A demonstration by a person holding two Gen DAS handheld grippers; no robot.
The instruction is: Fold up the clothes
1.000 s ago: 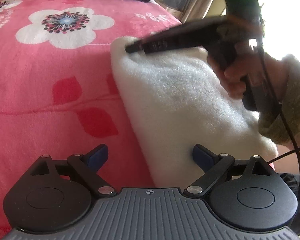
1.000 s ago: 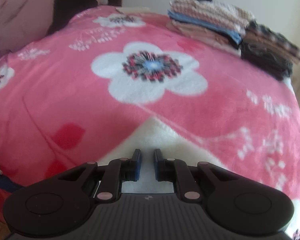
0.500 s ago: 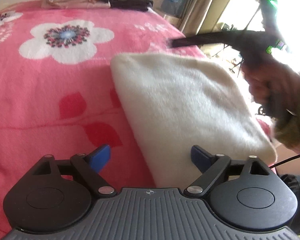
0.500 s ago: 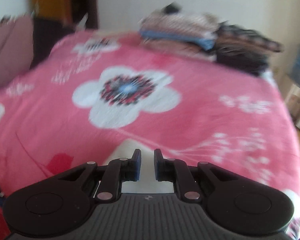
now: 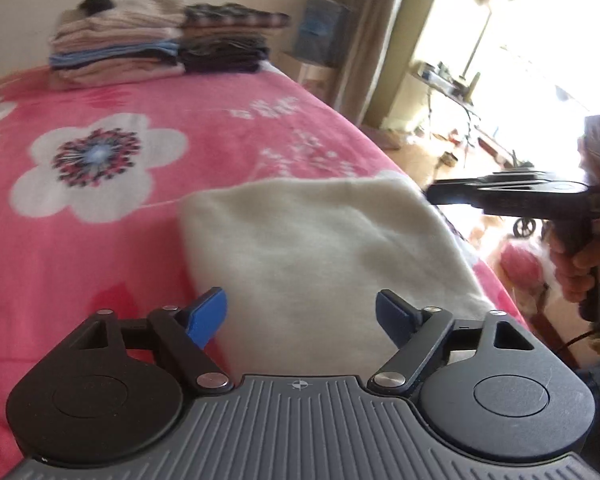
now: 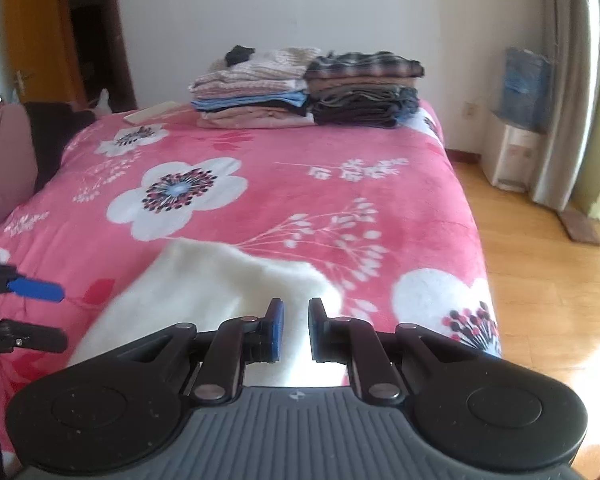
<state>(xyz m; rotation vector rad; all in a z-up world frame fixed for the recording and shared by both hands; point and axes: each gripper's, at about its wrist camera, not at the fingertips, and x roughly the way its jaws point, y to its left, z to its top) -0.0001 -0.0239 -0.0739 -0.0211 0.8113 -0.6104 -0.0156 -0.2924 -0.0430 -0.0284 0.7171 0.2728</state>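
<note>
A folded white fleece garment (image 5: 320,248) (image 6: 220,284) lies flat on the pink flowered bed cover (image 5: 80,240) (image 6: 300,200) near the bed's front right corner. My left gripper (image 5: 300,316) (image 6: 40,314) hovers wide open over the garment's near edge, with nothing between its blue pads. My right gripper (image 6: 295,328) (image 5: 436,196) is held off the garment's right side, above its corner. Its fingers stand almost together with a narrow gap and hold nothing. A hand (image 5: 580,264) grips its handle.
Two stacks of folded clothes (image 6: 252,88) (image 6: 364,92) (image 5: 116,48) sit at the far end of the bed. Wooden floor (image 6: 540,260) runs along the bed's right edge, with a water dispenser (image 6: 516,120) by the curtain. A pink pillow (image 6: 0,168) lies far left.
The right gripper has lifted off the white garment and drawn back to the right, past the bed's edge. The left gripper has tilted upward, staying open.
</note>
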